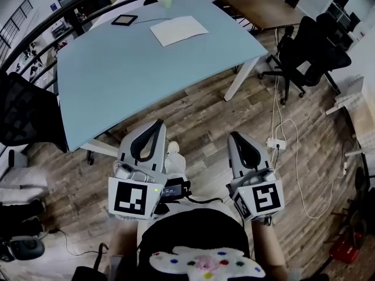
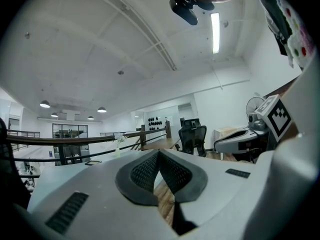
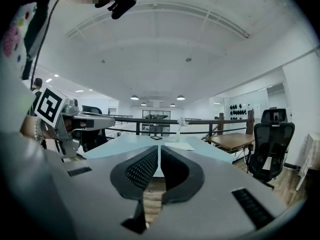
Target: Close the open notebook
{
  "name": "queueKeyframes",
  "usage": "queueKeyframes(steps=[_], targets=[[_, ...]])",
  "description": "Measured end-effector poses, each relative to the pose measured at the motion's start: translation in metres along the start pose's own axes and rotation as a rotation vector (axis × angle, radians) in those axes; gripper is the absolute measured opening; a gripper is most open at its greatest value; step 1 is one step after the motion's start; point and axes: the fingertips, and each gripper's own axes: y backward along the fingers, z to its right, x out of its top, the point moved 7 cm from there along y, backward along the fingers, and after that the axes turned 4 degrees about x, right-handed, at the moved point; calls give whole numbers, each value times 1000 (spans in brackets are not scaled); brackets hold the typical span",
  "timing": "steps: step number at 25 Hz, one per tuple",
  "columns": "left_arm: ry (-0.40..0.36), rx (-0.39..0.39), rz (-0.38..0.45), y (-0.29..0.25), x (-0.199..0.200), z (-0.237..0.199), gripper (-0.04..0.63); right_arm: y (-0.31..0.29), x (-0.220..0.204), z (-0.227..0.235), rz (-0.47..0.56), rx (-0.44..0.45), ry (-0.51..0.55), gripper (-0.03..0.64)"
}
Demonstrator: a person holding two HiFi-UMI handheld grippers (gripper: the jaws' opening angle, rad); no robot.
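**No writing we can read**

We find no words, numbers or brand names. The only printed signs are a black-and-white square marker [image 1: 131, 198] on the white cube behind the left gripper [image 1: 156, 124] and a matching marker [image 1: 263, 199] behind the right gripper [image 1: 235, 135]. They show block patterns, not letters. The open white paper notebook [image 1: 179, 30], far ahead of both grippers, shows no print we can make out.

Smooth matt table top [image 1: 146, 69], white paper notebook [image 1: 179, 30], grainy wood-plank floor [image 1: 199, 122], black mesh chair [image 1: 26, 113]

Table [image 1: 146, 75] pale blue; notebook [image 1: 179, 30] white; floor [image 1: 205, 122] brown wood-grain planks; office chair [image 1: 310, 54] black; power strip [image 1: 275, 143] white.
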Motion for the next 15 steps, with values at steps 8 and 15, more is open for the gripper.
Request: queueKeyframes(steps=[8, 15], targets=[[-15, -31, -3, -53, 0, -33, 17, -61, 9, 22, -8, -6, 8, 41], [-10, -52, -2, -114, -1, -70, 17, -122, 20, 43, -14, -23, 3, 41]])
